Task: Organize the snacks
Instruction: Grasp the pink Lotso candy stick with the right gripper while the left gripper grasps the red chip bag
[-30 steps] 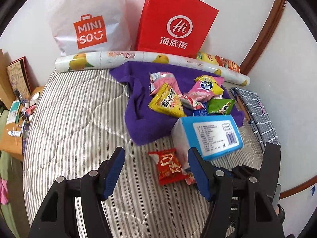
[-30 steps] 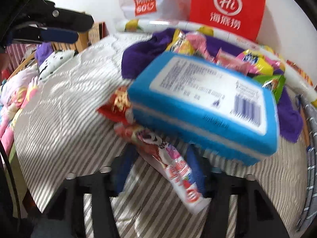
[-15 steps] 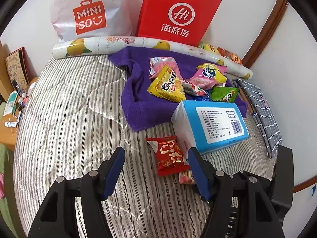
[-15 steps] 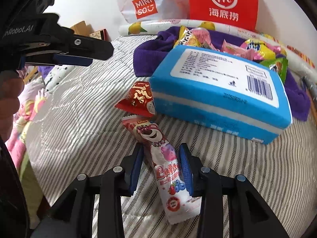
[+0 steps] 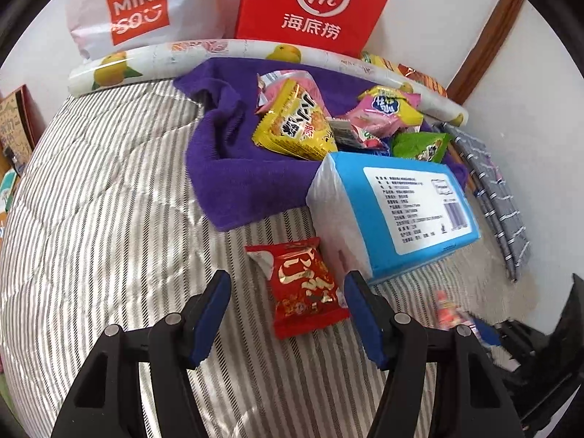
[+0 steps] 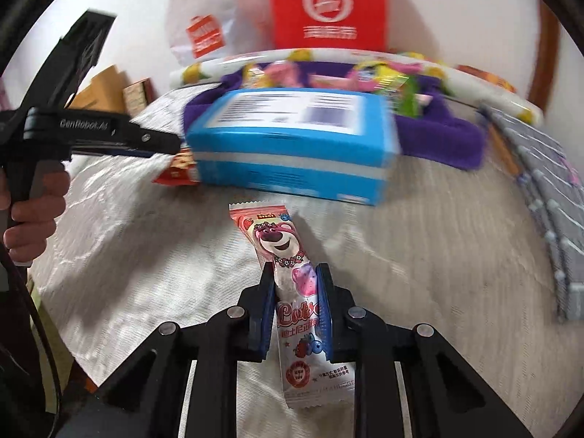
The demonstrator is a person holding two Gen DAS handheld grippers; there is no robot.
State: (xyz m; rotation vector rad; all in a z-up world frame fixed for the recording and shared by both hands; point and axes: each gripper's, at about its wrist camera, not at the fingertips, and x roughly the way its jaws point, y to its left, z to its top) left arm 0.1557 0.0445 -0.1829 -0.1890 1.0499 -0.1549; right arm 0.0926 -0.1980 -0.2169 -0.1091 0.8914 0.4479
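Note:
My right gripper (image 6: 295, 273) is shut on a long pink Lotso bear snack bar (image 6: 277, 241) and holds it over the striped mattress, in front of a blue tissue pack (image 6: 292, 146). My left gripper (image 5: 286, 284) is open, its jaws on either side of a red snack packet (image 5: 303, 288) that lies on the mattress. Beyond it a purple towel (image 5: 233, 168) carries a yellow packet (image 5: 295, 127), a pink packet (image 5: 387, 109) and a green packet (image 5: 419, 146). The bar also shows blurred at the right of the left wrist view (image 5: 449, 310).
A white Miniso bag (image 5: 135, 11) and a red paper bag (image 5: 314, 3) stand against the wall behind a rolled fruit-print sheet (image 5: 153, 62). A grey checked cloth (image 5: 492, 197) lies at the mattress's right edge. The blue tissue pack (image 5: 401, 211) rests beside the towel.
My right gripper has closed on the Lotso bar and pulled it back from the tissue pack. My left gripper has moved forward around the red packet.

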